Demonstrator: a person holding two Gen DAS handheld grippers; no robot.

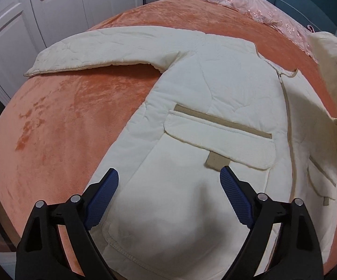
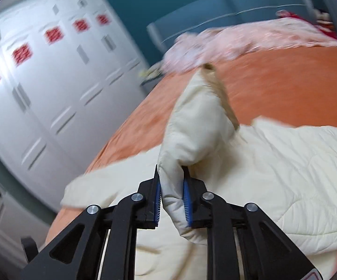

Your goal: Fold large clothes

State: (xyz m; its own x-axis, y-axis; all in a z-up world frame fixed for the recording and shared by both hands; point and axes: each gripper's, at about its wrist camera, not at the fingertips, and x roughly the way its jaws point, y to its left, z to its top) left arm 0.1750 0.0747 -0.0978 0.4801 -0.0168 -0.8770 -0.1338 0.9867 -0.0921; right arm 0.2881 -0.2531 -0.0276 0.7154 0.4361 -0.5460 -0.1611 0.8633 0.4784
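R tongs (image 2: 171,186) grip jacket (image 1: 203,107) sleeve.

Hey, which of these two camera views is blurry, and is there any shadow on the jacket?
Right wrist view: motion-blurred, wardrobe doors and pink cloth smeared, while the right gripper clamped on the cream jacket stays sharp. Left wrist view: crisp, with a soft shadow on the jacket between the open left gripper fingers.

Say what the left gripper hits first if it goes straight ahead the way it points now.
Probably the cream jacket: the open left gripper points at its front panel just below the pocket flap. Depth is unclear, but nothing else shows between them.
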